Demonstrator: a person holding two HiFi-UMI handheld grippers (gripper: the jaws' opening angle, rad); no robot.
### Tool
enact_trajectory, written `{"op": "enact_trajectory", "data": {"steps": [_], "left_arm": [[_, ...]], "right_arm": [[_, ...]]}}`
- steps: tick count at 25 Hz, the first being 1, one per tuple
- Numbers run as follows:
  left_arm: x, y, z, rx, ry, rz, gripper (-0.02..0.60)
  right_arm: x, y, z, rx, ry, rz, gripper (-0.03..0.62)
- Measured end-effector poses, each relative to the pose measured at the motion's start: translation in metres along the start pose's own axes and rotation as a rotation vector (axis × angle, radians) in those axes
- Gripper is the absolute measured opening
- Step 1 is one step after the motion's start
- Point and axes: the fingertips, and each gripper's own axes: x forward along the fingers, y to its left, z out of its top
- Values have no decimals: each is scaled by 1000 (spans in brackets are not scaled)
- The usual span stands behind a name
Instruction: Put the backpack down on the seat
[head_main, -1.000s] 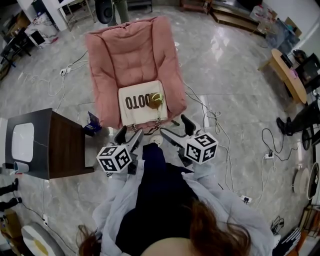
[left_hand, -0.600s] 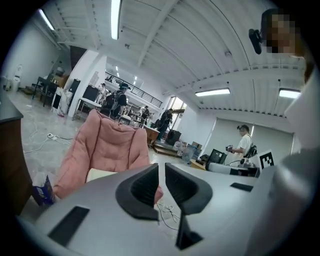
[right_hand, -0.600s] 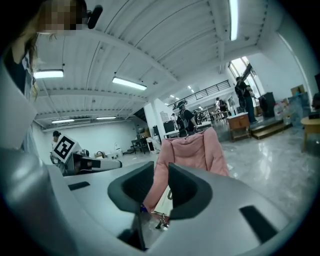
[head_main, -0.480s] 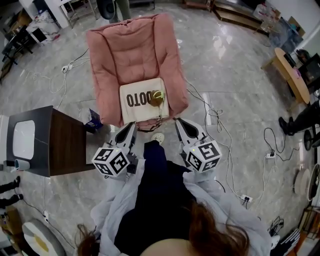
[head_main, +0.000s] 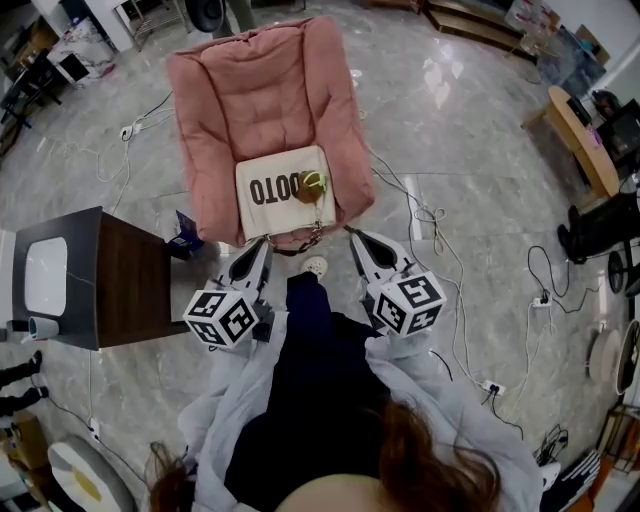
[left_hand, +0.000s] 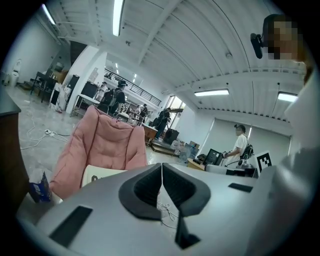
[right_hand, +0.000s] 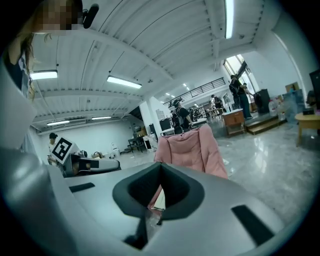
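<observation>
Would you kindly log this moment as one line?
backpack: on chair seat | left gripper: just closed, empty | right gripper: just closed, empty

We identify the site as a large open lab or workshop hall, not a home. The reference landmark is the pink armchair (head_main: 262, 110), which stands on a polished stone floor (head_main: 470, 120). Loose cables (head_main: 428, 218) run to the right of the armchair, and a socket strip (head_main: 127, 131) lies to its left. Behind the armchair we see a work table (left_hand: 86, 98), standing people (left_hand: 118, 97) and a railed upper gallery (left_hand: 131, 84). Above the armchair, a ribbed white ceiling (left_hand: 200, 45) carries strip lights (left_hand: 118, 15). A monitor (left_hand: 215, 156) stands to its right.
</observation>
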Motion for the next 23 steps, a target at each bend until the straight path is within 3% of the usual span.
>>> {"op": "enact_trajectory", "data": {"steps": [23], "left_arm": [[1, 3, -15, 9, 45, 19, 23]], "right_arm": [[7, 3, -10, 32, 28, 22, 8]]}}
